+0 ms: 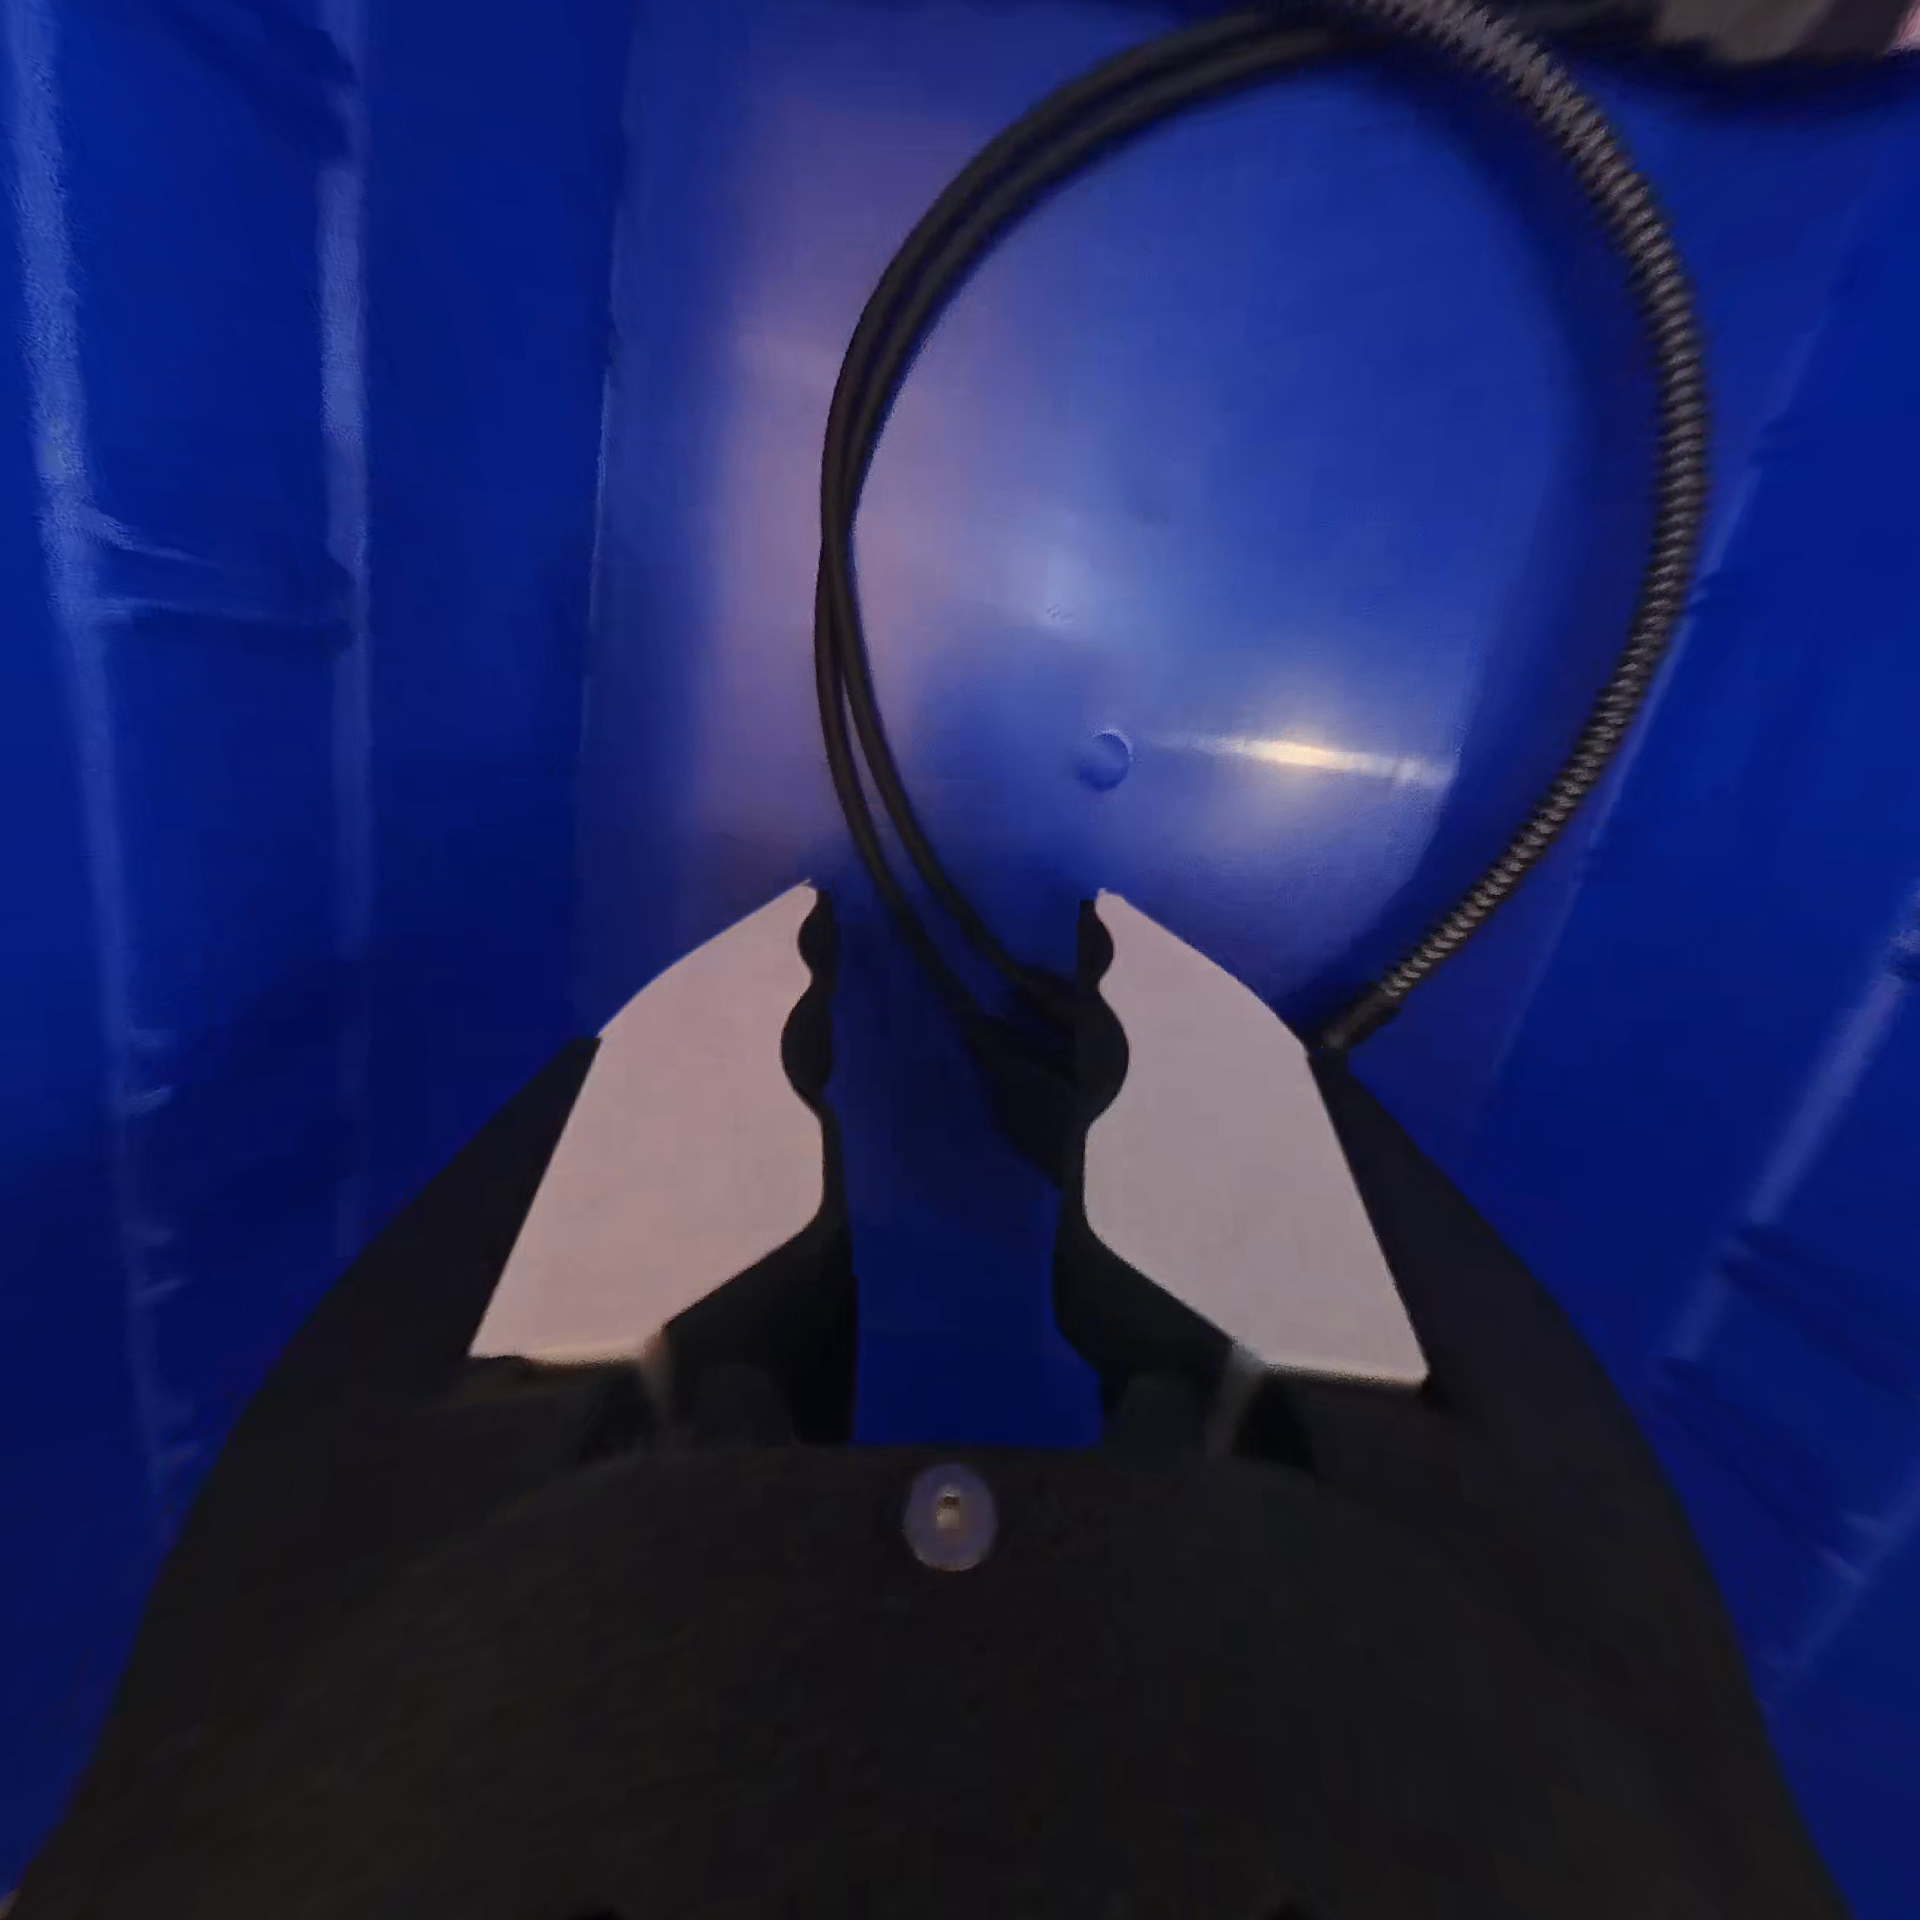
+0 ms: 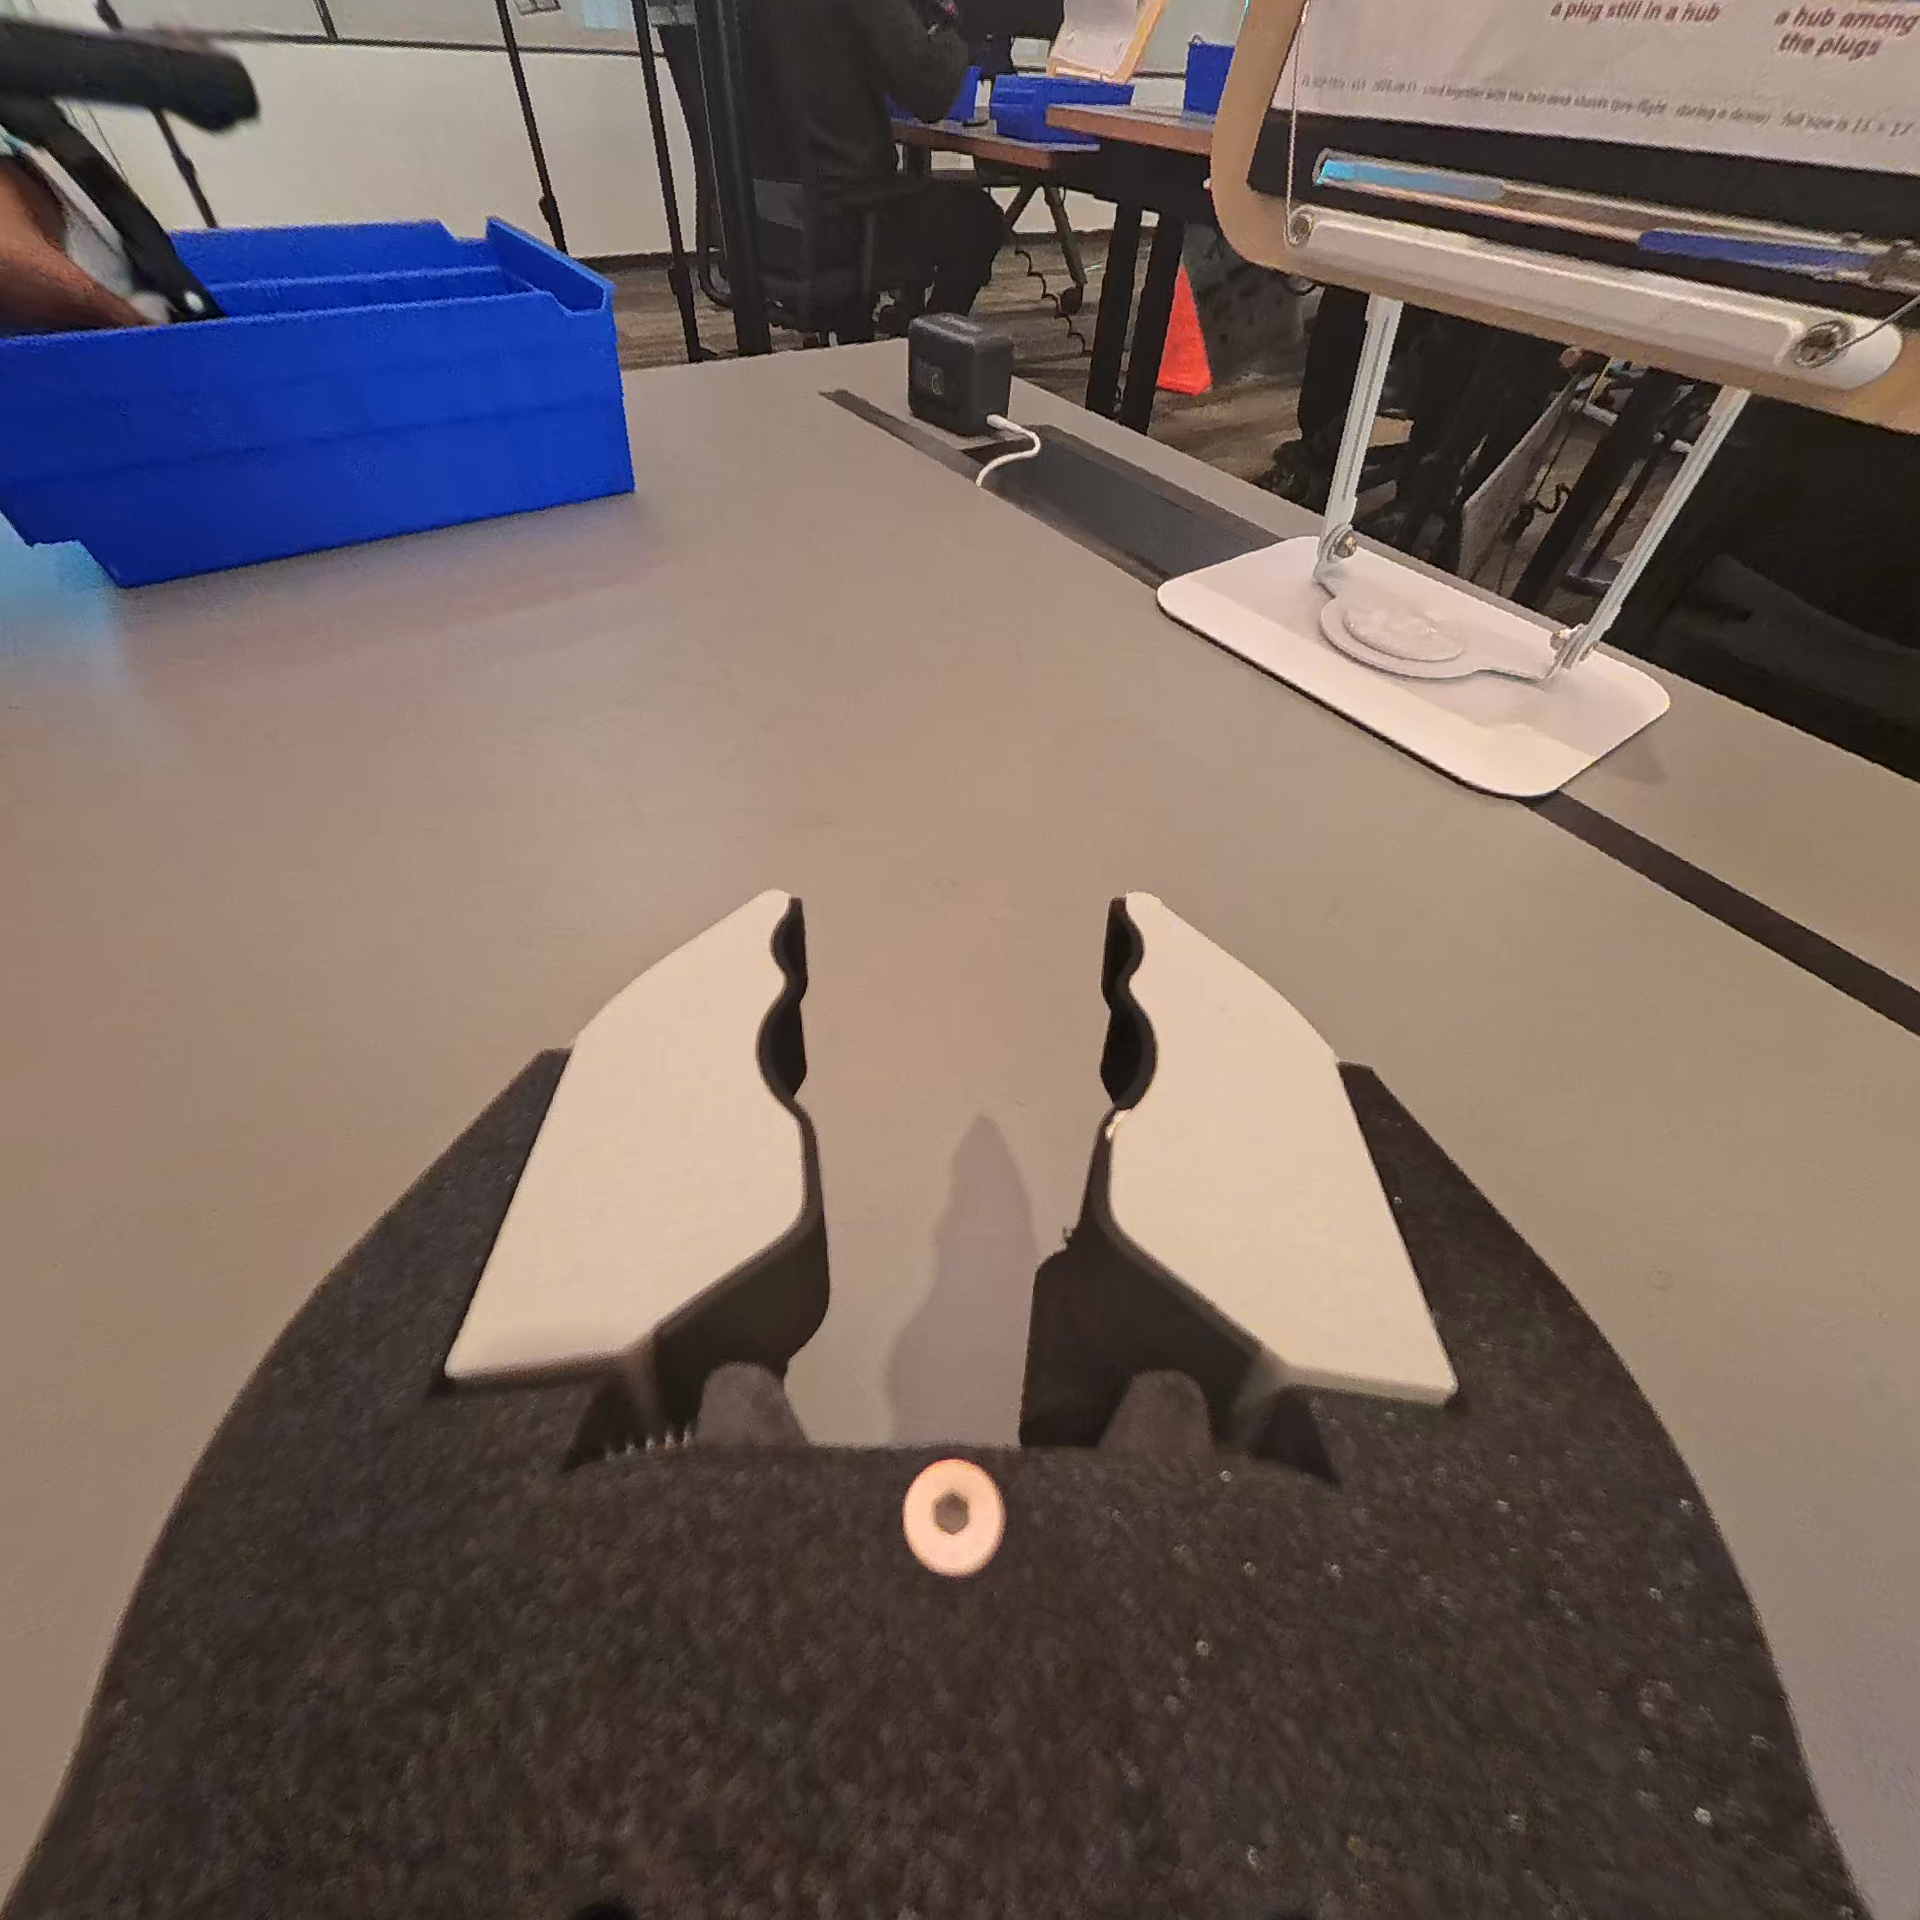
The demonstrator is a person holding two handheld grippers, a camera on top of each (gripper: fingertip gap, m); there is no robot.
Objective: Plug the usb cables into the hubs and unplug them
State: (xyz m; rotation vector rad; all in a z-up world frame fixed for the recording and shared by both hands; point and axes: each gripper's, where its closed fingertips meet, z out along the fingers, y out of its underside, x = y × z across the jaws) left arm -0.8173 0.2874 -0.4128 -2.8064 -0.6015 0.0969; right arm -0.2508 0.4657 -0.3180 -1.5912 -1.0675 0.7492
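Observation:
My left gripper is open and reaches down inside a blue bin. A looped black cable lies on the bin floor. Its thin strands run between my fingers, close to the right finger. The loop's right side has a coiled sleeve. A dark blurred end shows at the top right. My right gripper is open and empty, low over the grey table. In the right wrist view the same blue bin stands at the far left. No hub is clearly visible.
A hand and a dark gripper body reach into the bin. A white stand holding a board rises at the right. A small black box with a white cord sits by a black strip. A seated person is beyond the table. One gripper's finger ends stand about 60 cm off the other's.

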